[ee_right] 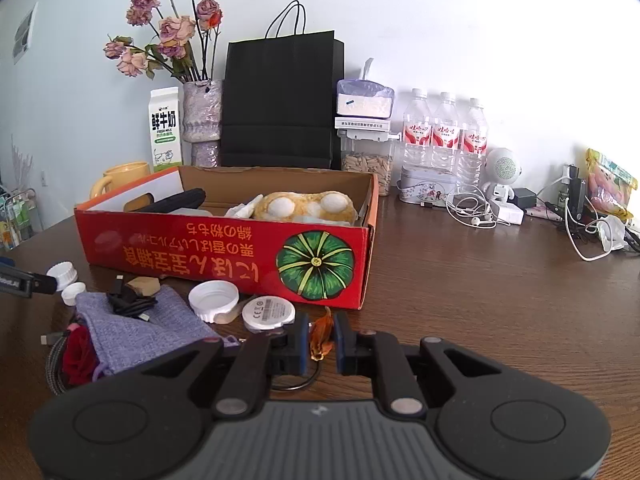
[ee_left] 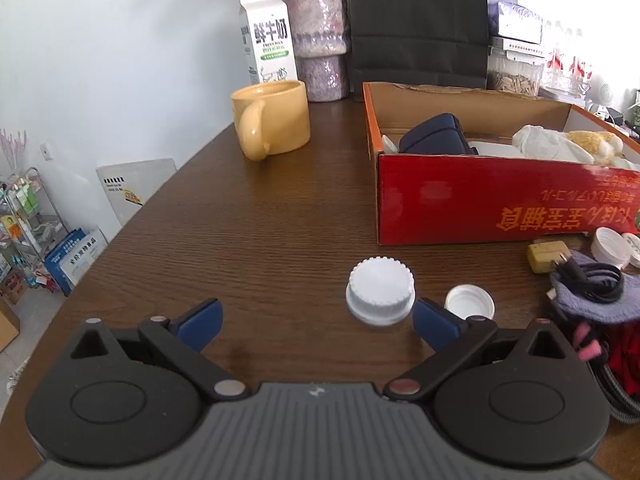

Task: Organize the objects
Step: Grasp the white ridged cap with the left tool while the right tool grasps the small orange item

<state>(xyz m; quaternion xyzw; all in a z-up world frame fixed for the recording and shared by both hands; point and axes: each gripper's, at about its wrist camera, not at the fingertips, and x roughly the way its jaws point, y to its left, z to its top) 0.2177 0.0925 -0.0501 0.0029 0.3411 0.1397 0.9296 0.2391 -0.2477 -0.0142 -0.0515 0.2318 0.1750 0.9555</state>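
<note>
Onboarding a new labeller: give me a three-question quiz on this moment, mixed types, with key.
1. True or false: the right tool is shut on an orange keyring charm.
2. The left tool is: A) open, B) shut on a cap, C) out of view.
3. Fill in: the yellow plush toy lies inside the red ____.

Key: 1 true; 2 A, the ribbed white cap sits ahead, ungripped; 3 box.

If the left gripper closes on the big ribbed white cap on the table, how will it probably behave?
The ribbed white cap looks like hollow plastic, so probably light and stiff. Its ridged rim should give the open left gripper some hold. It sits flat on the table, so a push will likely slide it, not roll it.
</note>
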